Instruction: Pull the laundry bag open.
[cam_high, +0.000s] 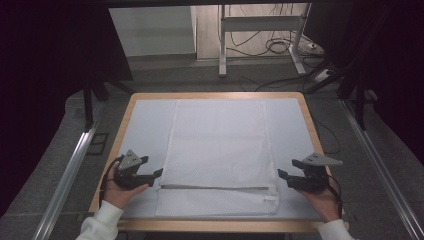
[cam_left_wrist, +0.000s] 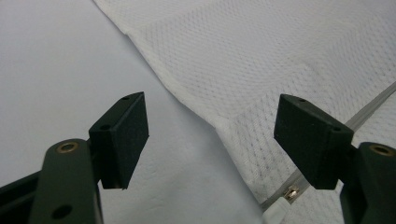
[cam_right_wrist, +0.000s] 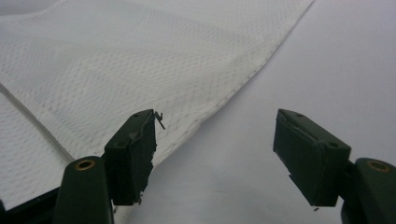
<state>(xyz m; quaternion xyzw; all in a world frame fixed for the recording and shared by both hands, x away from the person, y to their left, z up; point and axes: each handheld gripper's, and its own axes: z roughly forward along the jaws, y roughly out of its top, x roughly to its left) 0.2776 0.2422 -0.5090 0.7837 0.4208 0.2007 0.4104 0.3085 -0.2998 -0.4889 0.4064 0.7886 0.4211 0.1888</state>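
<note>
A white mesh laundry bag (cam_high: 220, 150) lies flat on a pale mat (cam_high: 145, 125) that covers the wooden table (cam_high: 310, 120). Its zipper (cam_high: 215, 188) runs across the near end. My left gripper (cam_high: 153, 166) stands open by the bag's near-left edge, with nothing between its fingers. In the left gripper view the gripper (cam_left_wrist: 212, 135) straddles the bag's hem (cam_left_wrist: 187, 100), with the zipper pull (cam_left_wrist: 292, 192) low by the right jaw. My right gripper (cam_high: 287, 168) is open just off the bag's right edge. In the right gripper view the gripper (cam_right_wrist: 215, 149) hovers over the bare mat beside the mesh (cam_right_wrist: 116, 60).
Metal rails (cam_high: 75, 165) run along the floor on both sides of the table. Behind the table stand a desk frame's legs (cam_high: 222, 45) and a tangle of cables (cam_high: 280, 47). Dark curtains close off both sides.
</note>
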